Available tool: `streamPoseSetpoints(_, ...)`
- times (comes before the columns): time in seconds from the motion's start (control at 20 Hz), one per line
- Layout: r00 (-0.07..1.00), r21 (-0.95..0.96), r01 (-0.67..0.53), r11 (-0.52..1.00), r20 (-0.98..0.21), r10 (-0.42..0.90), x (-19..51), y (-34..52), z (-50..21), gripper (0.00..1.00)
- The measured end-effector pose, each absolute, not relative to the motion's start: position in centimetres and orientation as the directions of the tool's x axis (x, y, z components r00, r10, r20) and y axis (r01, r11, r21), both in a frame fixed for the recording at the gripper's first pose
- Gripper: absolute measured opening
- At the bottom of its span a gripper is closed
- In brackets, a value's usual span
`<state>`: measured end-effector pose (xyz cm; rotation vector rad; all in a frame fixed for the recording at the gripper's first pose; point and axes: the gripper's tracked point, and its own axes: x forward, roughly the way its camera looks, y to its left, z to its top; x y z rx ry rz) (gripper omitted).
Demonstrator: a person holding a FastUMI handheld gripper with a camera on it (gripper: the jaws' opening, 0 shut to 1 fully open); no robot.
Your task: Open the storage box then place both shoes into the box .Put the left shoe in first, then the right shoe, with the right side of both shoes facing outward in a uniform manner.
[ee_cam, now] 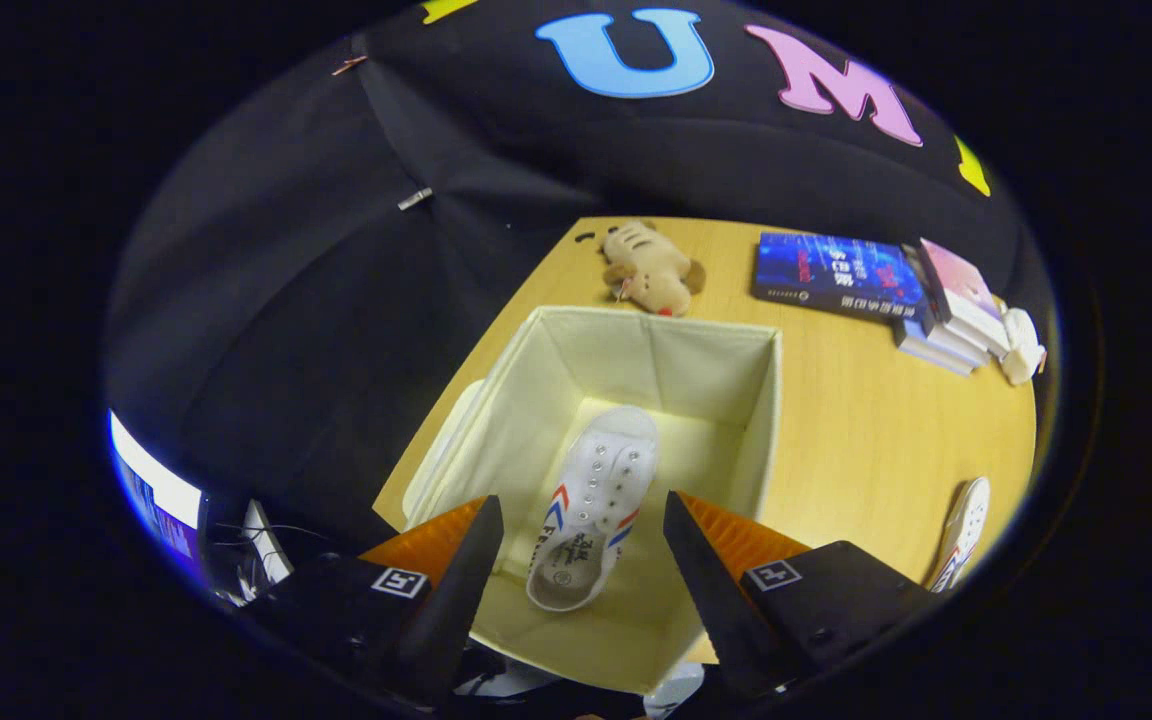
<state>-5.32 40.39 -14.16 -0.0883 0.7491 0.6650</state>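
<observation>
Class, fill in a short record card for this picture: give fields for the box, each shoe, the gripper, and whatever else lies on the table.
box: open storage box on the wooden table
first shoe: white shoe lying on the box floor, seen between the fingers
second shoe: other shoe on the table, outside the box
gripper: gripper open, above the box, holding nothing
beyond box: plush toy
far side: stack of books

One shoe [596, 505] lies in the box [766, 420] between the spread fingers [471, 570], the other shoe [964, 530] right on the table [866, 430], toy [648, 268] and books [841, 273] beyond.
</observation>
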Motion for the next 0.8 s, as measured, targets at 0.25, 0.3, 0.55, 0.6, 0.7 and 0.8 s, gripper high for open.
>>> streamPoseSetpoints(0.25,0.644,0.108,-0.55,0.828,-0.576,0.503,-3.7,30.4,-8.8,0.99)
streamPoseSetpoints(0.3,0.659,0.098,-0.532,0.841,-0.575,0.485,-3.5,28.3,-8.6,0.99)
streamPoseSetpoints(0.55,0.728,0.014,-0.468,0.884,-0.562,0.394,-1.6,17.8,-8.6,0.99)
streamPoseSetpoints(0.6,0.734,0.005,-0.456,0.89,-0.564,0.379,-1.4,16.0,-8.9,0.99)
streamPoseSetpoints(0.7,0.746,-0.016,-0.431,0.902,-0.568,0.347,-0.9,12.4,-9.8,0.99)
streamPoseSetpoints(0.8,0.756,-0.045,-0.405,0.913,-0.578,0.308,-0.6,8.7,-11.1,0.99)
